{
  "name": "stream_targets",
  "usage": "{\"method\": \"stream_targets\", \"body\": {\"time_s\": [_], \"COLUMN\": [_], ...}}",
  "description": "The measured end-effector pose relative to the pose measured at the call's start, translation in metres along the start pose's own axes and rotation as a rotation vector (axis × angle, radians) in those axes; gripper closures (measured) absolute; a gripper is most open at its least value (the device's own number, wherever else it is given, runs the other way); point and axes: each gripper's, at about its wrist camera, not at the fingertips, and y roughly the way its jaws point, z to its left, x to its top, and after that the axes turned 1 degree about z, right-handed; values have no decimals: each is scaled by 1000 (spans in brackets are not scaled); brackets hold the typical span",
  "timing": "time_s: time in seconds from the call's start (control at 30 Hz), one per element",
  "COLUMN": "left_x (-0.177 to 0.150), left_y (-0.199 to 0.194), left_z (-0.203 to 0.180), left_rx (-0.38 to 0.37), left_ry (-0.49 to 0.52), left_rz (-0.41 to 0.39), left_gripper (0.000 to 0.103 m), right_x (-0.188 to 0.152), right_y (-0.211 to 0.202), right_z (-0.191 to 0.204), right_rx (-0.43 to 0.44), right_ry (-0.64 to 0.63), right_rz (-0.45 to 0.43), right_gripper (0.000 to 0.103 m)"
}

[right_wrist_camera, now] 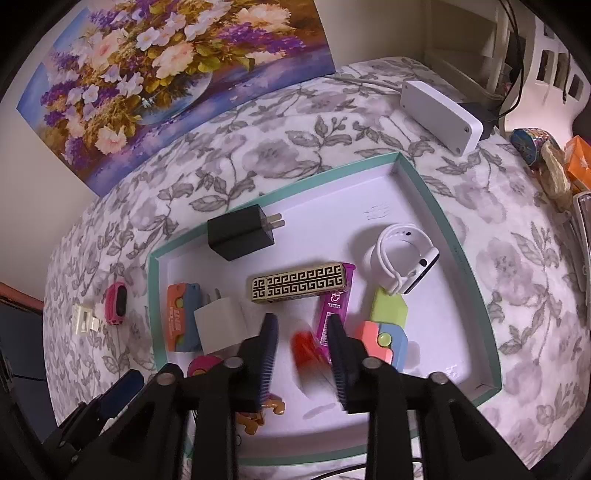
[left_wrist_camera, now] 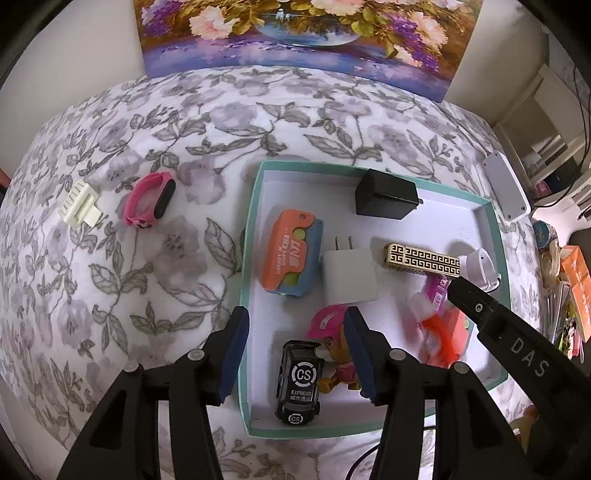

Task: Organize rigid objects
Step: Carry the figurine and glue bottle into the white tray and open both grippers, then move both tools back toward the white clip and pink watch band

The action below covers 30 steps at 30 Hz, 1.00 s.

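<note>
Floral grey-and-white bedspread across the bed, flower painting propped at the wall behind. Teal-rimmed white tray lying on the spread, loaded with black charger, white charger, gold-patterned bar, white watch, orange-and-blue toy, black toy car and pup figure. Pink band and cream clip out on the spread, left of the tray. White box beyond the tray's far corner. Left gripper over the near tray edge, jaws partly apart, straddling car and figure, gripping neither. Right gripper jaws partly apart, a blurred red piece between them, apparently loose.
</note>
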Motion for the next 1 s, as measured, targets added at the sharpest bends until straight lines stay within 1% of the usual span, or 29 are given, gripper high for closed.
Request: {"method": "stream_targets", "body": {"time_s": [0.03,0.07,0.2,0.27,0.3,0.33,0.37,0.4,0.57,0.63,0.77,0.9,1.0], "left_x": [0,1,2,2,3,3,3,4,5,5,5,6,8], "left_y": [0,1,3,5,6,7,8,8,11,13,13,14,14], "left_z": [1,2,8,11,13,16,18,21,34,40,52,66,76], "left_rx": [2,5,22,32,37,45,48,53,71,86,104,134,146], "left_ry": [-5,-9,-24,-34,-39,-47,-52,-63,-100,-116,-150,-185,-207], "left_rz": [2,4,12,15,17,18,17,14,14,16,8,-4,-8], "left_gripper": [48,48,48,47,45,36,31,29,28,17,16,7,6], "right_x": [0,0,1,1,1,1,1,1,1,1,0,1,1], "right_y": [0,0,-1,-1,-1,-1,0,0,0,0,1,1,1], "right_z": [0,0,-1,-1,-2,-2,-2,-2,-1,0,2,3,6], "right_rx": [-2,-4,-9,-14,-16,-18,-20,-23,-44,-47,-70,-83,-121], "right_ry": [2,4,10,13,16,19,20,20,10,6,-5,-13,-36], "right_rz": [0,-1,-9,-8,-7,-8,-8,-8,-11,-11,-16,-22,-27], "right_gripper": [55,48,44,38,37,35,33,31,19,15,2,1,0]}}
